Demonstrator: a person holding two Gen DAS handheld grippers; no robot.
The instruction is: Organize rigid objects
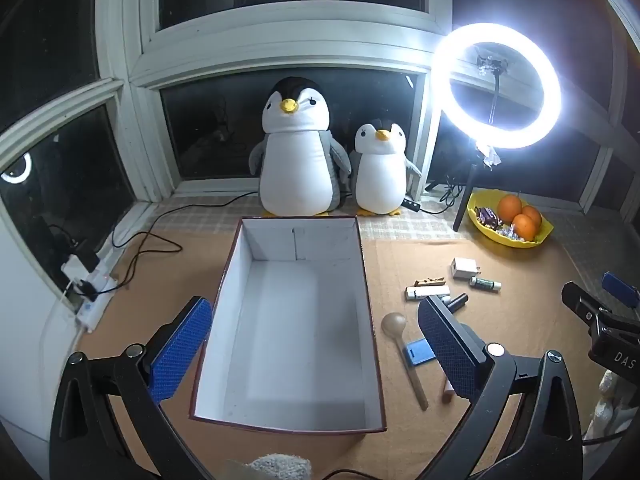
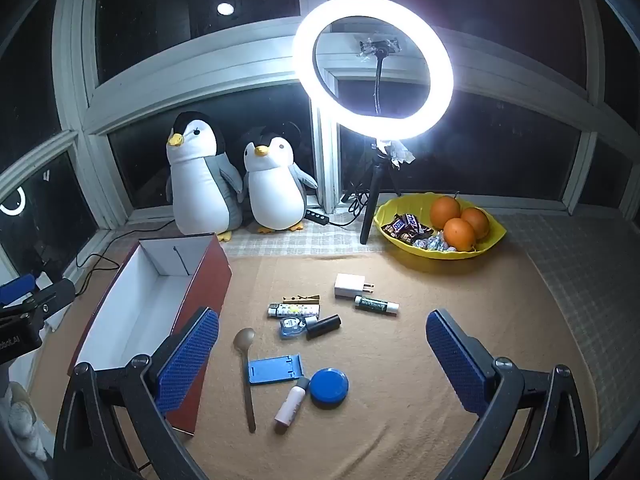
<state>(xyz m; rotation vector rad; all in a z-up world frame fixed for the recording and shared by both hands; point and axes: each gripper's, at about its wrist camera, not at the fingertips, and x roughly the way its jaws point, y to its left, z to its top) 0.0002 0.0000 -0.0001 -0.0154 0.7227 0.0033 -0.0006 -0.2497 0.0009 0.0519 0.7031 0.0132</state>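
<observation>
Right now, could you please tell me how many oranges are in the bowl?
3, clustered at the right end of the yellow bowl: back, right, front. More may hide behind.

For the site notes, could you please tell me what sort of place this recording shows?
Probably a home bay-window nook at night: two plush penguins against the dark window panes, and a yellow fruit bowl of oranges and candy.

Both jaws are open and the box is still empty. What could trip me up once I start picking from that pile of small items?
1. The black tube lies against the clear tape dispenser and the patterned lighter; wide jaws may drag neighbours along.
2. The flat blue disc may slip from the pads.
3. The wooden spoon lies near the box wall; a sweep there may nudge the box.
</observation>
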